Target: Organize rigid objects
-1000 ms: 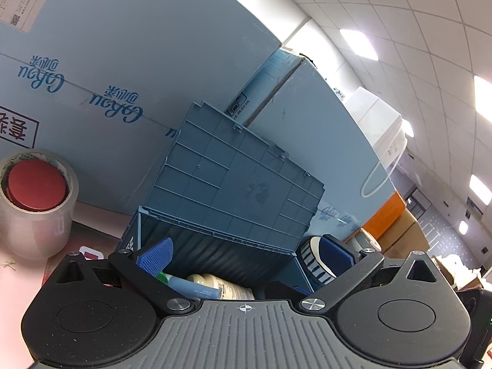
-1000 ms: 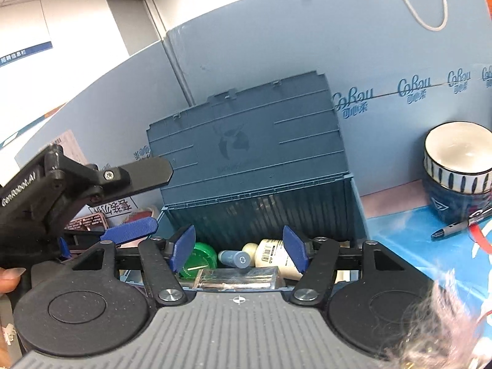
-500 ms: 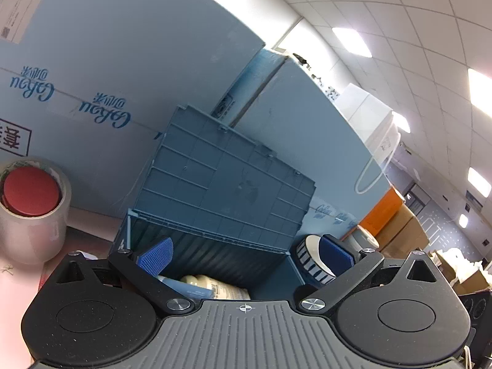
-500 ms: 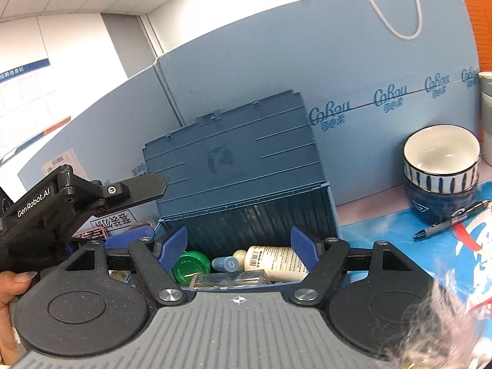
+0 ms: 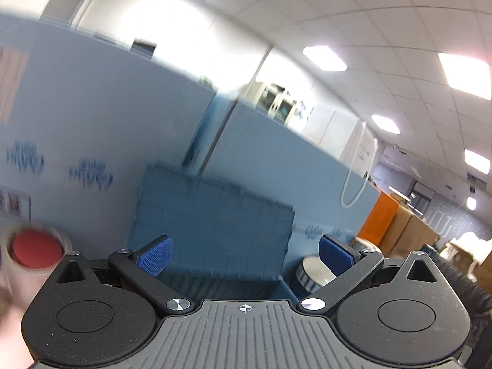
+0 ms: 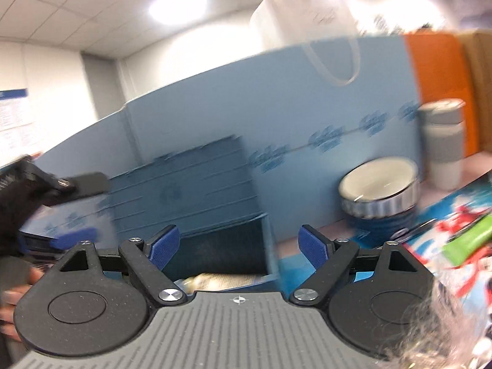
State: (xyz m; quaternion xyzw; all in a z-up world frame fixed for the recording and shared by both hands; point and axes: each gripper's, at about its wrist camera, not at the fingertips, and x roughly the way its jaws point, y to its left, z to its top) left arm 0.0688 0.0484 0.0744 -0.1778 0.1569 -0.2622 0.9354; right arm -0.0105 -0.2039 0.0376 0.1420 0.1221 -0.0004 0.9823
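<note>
1. Left tongs [image 5: 244,253] — spread wide, blue pads [image 5: 153,255] far apart, nothing between them; they hang above and in front of the blue crate [image 5: 212,215], frame motion-blurred.
2. Right tongs [image 6: 238,246] — also spread wide and empty; blue pads [image 6: 313,246] apart over the crate's open mouth [image 6: 215,246].
3. Crate sits against the light blue partition [image 6: 276,107], lid [image 6: 184,187] standing up at the back; a pale labelled bottle [image 6: 215,279] lies inside, only partly seen behind the right tongs' body; other contents hidden.
4. Right of the crate on the desk [image 6: 307,230]: stacked bowls [image 6: 379,196], white inside, blue patterned outside; grey tumbler [image 6: 442,141] further right near an orange box [image 6: 436,86]; green tube [image 6: 467,240] on a printed sheet at the right edge.
5. Left of the crate: tape roll with a red cap [image 5: 33,250] in it, blurred.
6. In the right wrist view the left tongs' black body shows at the left edge, a hand [image 6: 15,292] below it.
</note>
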